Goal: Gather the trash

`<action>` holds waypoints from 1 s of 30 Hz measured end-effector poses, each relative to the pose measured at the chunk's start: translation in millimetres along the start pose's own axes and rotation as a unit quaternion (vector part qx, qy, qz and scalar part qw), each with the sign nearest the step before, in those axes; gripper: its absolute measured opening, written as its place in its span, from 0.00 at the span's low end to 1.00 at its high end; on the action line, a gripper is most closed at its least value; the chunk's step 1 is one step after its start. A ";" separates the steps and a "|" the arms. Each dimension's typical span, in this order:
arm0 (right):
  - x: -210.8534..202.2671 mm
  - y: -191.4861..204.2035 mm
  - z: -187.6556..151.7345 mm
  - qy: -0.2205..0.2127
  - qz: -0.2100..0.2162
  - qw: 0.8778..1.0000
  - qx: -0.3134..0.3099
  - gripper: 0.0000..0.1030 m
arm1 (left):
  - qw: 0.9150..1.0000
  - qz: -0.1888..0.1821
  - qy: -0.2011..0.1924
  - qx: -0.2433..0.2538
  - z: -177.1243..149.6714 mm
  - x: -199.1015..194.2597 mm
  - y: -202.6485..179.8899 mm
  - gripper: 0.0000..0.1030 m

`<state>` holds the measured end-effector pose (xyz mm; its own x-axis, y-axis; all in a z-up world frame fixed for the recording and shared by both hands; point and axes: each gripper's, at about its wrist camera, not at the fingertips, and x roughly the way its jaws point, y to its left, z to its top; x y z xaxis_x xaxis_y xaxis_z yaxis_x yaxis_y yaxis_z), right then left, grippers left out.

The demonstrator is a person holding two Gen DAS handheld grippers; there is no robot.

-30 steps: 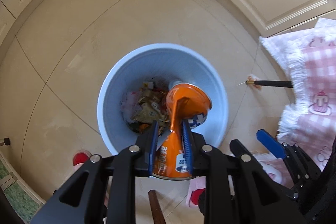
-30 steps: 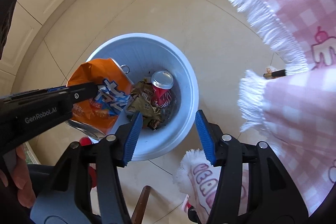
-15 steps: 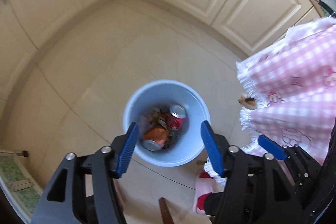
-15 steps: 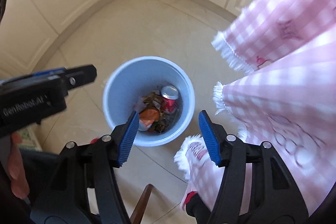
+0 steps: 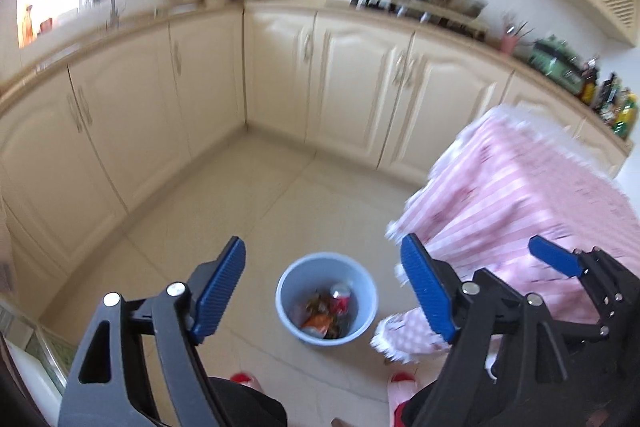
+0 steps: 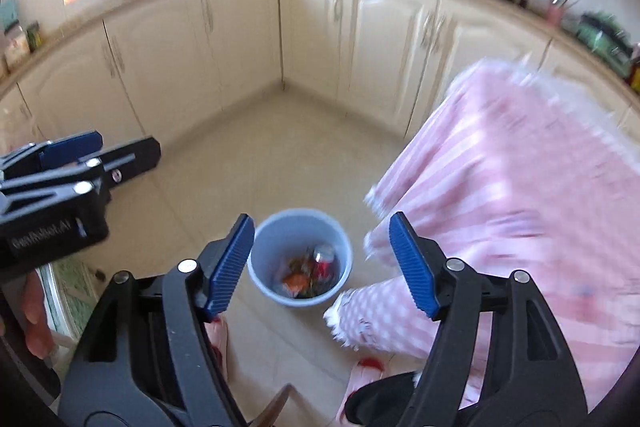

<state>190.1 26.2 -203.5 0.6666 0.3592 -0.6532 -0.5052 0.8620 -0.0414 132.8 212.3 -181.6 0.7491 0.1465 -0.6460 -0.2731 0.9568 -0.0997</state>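
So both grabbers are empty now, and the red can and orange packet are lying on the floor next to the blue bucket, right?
Not quite. Both the left gripper and the right gripper are empty, jaws opening, but the red can and the orange packet lie inside the blue bucket, not on the floor beside it. The left wrist view shows this plainly.

A light blue round bin [image 5: 362, 281] stood upright on the pale tiled floor, just beside the pink checked cloth. Inside lay a red can [image 5: 341, 298], an orange packet [image 5: 318, 323] and brownish wrappers.
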 end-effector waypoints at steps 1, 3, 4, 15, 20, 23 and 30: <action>-16.8 -2.8 2.9 -0.015 -0.003 1.000 0.002 0.71 | 1.000 -0.004 -0.014 0.002 4.0 -17.9 -5.3 0.77; -55.1 -10.4 7.9 -0.048 -0.015 0.999 0.007 0.73 | 0.999 -0.013 -0.040 0.009 10.9 -51.9 -16.8 0.77; -77.1 -15.5 9.8 -0.067 -0.017 0.998 0.012 0.73 | 0.999 -0.016 -0.047 0.012 12.3 -63.6 -23.2 0.77; -237.9 -46.5 13.6 -0.211 -0.061 0.975 0.033 0.84 | 0.979 -0.029 -0.196 0.039 22.1 -208.3 -79.7 0.89; -280.3 -52.1 3.2 -0.251 -0.084 0.964 0.036 0.86 | 0.973 -0.044 -0.222 0.045 16.6 -246.9 -96.5 0.89; -298.1 -54.1 -2.7 -0.264 -0.092 0.959 0.037 0.87 | 0.970 -0.047 -0.231 0.051 14.8 -262.2 -105.7 0.89; -320.7 -59.1 -9.5 -0.285 -0.101 0.952 0.035 0.88 | 0.965 -0.048 -0.251 0.060 8.4 -285.6 -117.4 0.89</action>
<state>1.0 -143.4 1.2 0.9459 0.3019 -0.1191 -0.3103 0.9488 -0.0591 -44.1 60.2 21.0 0.9737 0.1299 -0.1871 -0.1383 0.9899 -0.0324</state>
